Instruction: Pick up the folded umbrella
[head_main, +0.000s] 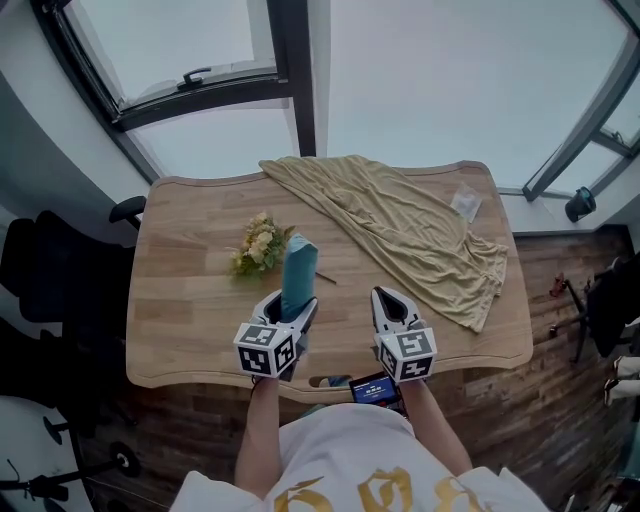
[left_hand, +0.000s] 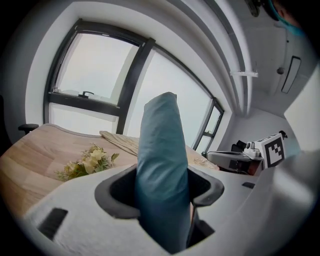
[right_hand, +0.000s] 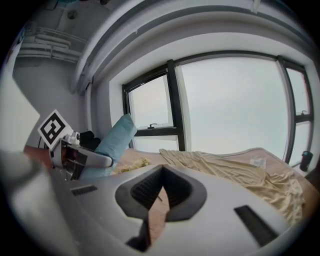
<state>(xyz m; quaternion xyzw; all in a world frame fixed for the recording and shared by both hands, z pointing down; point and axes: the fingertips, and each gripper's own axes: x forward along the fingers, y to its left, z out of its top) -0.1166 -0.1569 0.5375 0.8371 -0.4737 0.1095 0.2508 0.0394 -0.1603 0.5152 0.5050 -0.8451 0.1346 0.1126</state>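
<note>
The folded umbrella (head_main: 298, 270) is a teal fabric bundle standing nearly upright, clear of the wooden table (head_main: 180, 330). My left gripper (head_main: 290, 305) is shut on its lower part; in the left gripper view the umbrella (left_hand: 162, 165) fills the gap between the dark pads and rises toward the window. My right gripper (head_main: 388, 296) hovers beside it to the right, above the table's front edge, shut with nothing in it; its tips (right_hand: 161, 172) meet at a point. The right gripper view shows the umbrella (right_hand: 114, 140) tilted at the left.
A small bunch of yellow flowers (head_main: 260, 245) lies just behind the umbrella. A tan cloth (head_main: 400, 225) is spread over the table's far right, with a clear packet (head_main: 466, 203) near it. A phone (head_main: 375, 388) sits below the front edge. A black chair (head_main: 50, 280) stands at the left.
</note>
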